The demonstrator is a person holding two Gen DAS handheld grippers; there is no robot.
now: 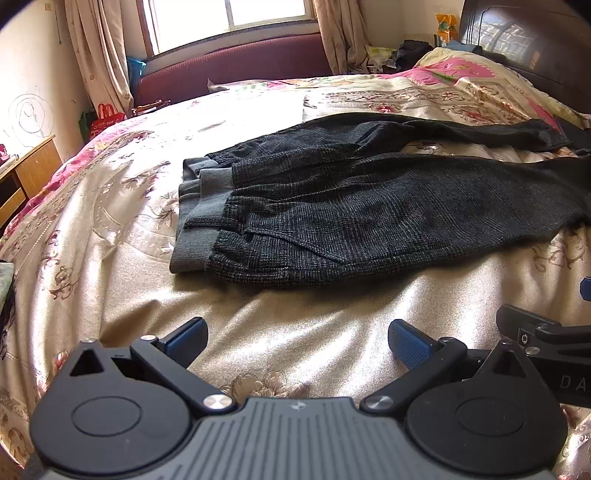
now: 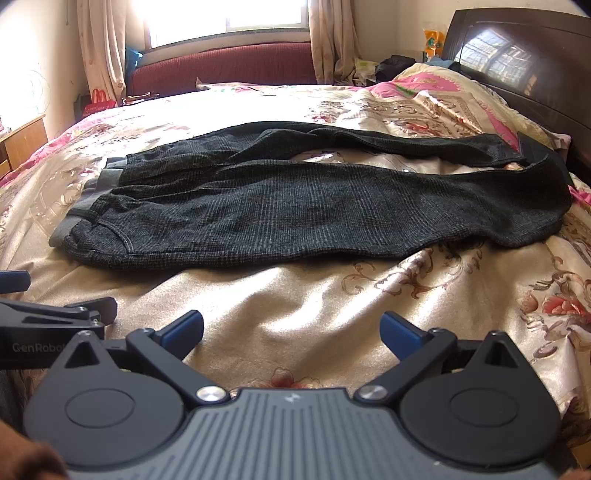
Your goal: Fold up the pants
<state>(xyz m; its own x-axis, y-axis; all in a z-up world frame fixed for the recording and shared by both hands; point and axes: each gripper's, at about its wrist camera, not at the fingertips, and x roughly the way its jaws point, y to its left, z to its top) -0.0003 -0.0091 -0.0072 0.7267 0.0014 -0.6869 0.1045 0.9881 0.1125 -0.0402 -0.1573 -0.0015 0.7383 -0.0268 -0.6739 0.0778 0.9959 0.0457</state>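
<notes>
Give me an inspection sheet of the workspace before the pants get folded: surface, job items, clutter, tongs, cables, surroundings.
Surface: bed with a floral beige and pink bedspread, wrinkled, sunlit at the far side.
Job's things: dark checked pants laid flat and unfolded, grey waistband to the left, legs running right and slightly apart.
Clutter: piled items near the headboard; too small to identify.
Tongs: left tongs open, empty, short of the pants; right tongs open, empty, likewise short.
Cables: nothing seen.
Surroundings: window with curtains, maroon bench beneath it, red bag and wooden cabinet at left.
</notes>
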